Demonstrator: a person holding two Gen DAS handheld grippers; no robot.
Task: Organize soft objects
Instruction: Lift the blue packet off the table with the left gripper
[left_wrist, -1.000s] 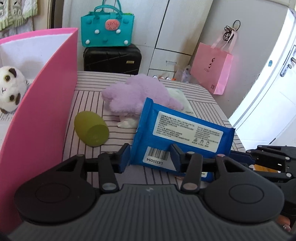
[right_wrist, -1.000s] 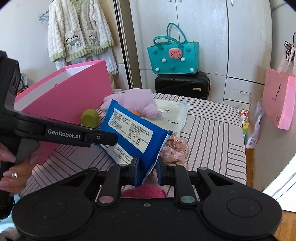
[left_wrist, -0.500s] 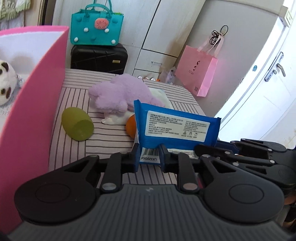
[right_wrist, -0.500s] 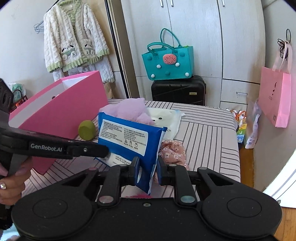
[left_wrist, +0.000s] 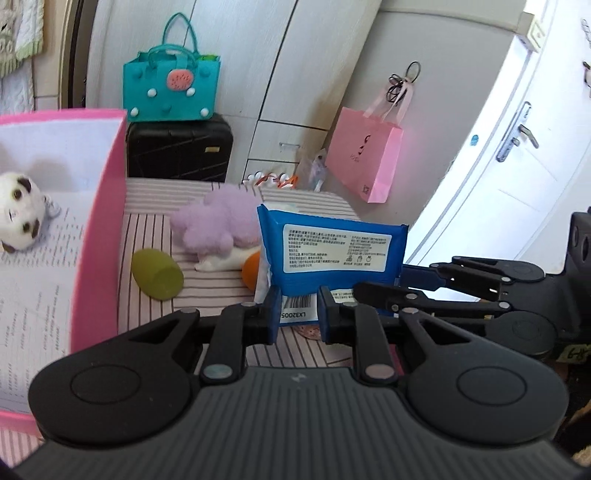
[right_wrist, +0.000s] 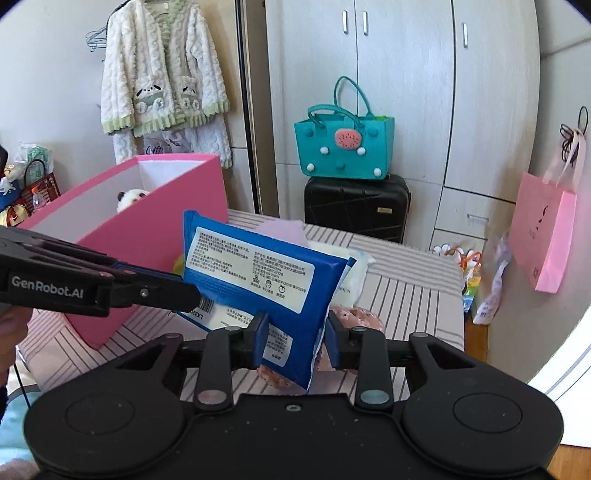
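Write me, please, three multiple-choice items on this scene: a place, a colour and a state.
1. The panda lies: A in the pink box; B beside it; C under it.
2. The pack is: A red; B blue; C green.
3. The left gripper is: A open; B shut empty; C shut on the pack.
Key: 1A, it sits within the box's walls; 2B, its wrapper is blue; 3C, the jaws pinch its edge.

We see a pale wardrobe (right_wrist: 406, 92), a black suitcase (right_wrist: 356, 208) with a teal bag (right_wrist: 343, 151) on top, a white door (left_wrist: 517, 177), and bright daylight.
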